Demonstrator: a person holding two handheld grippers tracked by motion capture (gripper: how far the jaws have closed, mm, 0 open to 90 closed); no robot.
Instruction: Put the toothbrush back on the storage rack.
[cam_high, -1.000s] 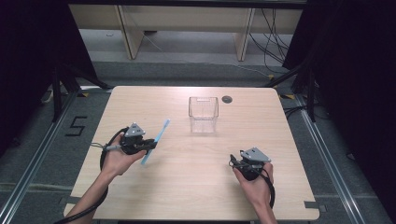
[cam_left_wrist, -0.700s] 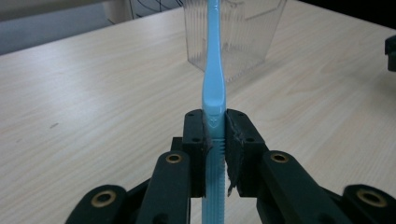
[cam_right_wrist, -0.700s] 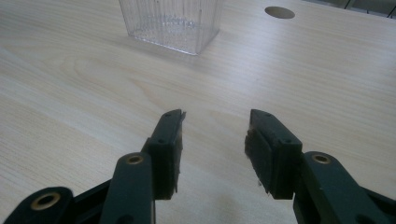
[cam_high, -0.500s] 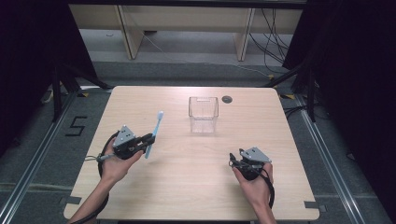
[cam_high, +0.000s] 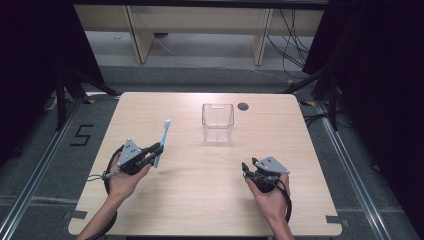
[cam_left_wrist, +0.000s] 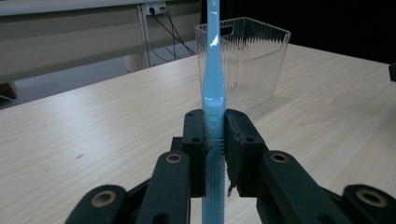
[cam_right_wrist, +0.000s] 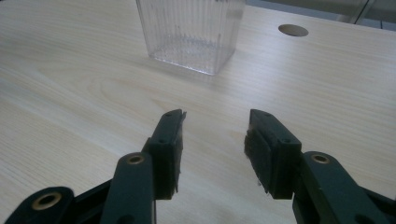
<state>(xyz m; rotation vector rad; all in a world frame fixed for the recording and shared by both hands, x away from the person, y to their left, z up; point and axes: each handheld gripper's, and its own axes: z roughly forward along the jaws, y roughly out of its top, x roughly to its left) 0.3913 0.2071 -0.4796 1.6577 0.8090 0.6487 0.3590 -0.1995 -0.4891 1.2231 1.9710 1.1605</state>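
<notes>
One light-blue toothbrush is clamped by its handle between the jaws of my left claw, at about eight o'clock on the wooden table, with its head pointing toward twelve. From it, the clear plastic box stands at about two o'clock, well apart. My right claw, at about four o'clock, has its jaws apart and holds nothing.

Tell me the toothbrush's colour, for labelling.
Light blue toothbrush; clearest in the left gripper view.
</notes>
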